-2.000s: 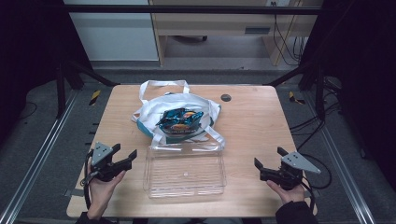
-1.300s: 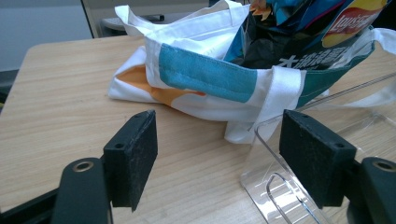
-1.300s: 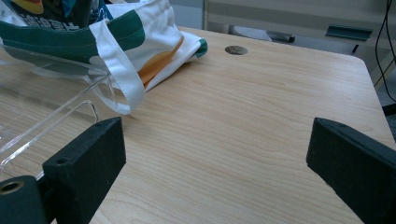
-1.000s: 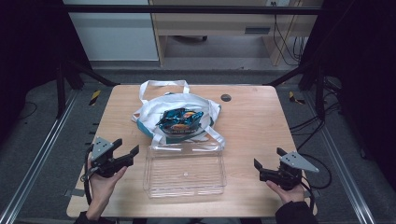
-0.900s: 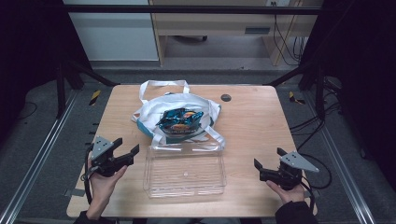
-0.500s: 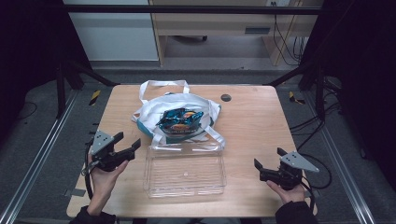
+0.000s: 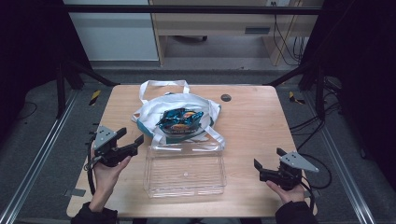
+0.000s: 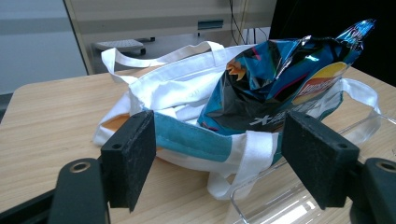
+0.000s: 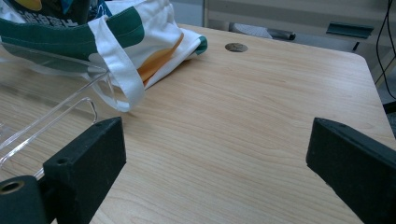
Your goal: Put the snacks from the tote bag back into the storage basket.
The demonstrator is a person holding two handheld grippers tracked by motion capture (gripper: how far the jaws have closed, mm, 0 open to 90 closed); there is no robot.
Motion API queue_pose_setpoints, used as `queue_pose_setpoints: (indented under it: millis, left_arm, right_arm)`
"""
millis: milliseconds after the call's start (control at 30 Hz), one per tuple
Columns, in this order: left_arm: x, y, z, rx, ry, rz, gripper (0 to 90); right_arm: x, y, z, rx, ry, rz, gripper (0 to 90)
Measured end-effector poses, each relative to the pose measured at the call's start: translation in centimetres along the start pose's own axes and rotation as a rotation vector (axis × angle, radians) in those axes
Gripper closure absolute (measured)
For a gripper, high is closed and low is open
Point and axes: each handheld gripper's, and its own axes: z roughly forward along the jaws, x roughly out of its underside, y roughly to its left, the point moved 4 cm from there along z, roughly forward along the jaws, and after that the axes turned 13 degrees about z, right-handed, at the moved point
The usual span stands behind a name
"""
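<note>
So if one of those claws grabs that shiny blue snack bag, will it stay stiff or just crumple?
Probably crumple: the snack bag is thin creased foil, puffed up, so likely light for its size. Its glossy skin may slip between flat jaws. It sits loosely in the floppy white tote bag, so a push would likely shift both.

On the worktop: tote bag at the middle, toward the far edge; chip bag in its mouth. Just before the tote, touching its nearer straps, clear tray. Left of the tray, left tongs, aimed at the tote. Right of the tray, well apart, right tongs. Behind and right of the tote, small round cap.
</note>
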Motion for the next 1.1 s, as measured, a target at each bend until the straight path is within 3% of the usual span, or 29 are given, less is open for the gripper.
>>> queue_pose_setpoints:
  millis: [1100]
  left_arm:
    - [-2.7,-2.3,3.0,0.052,-0.001,0.043,28.7]
  right_arm:
    - [0.0,0.0,0.1,0.000,0.004,-0.001,5.2]
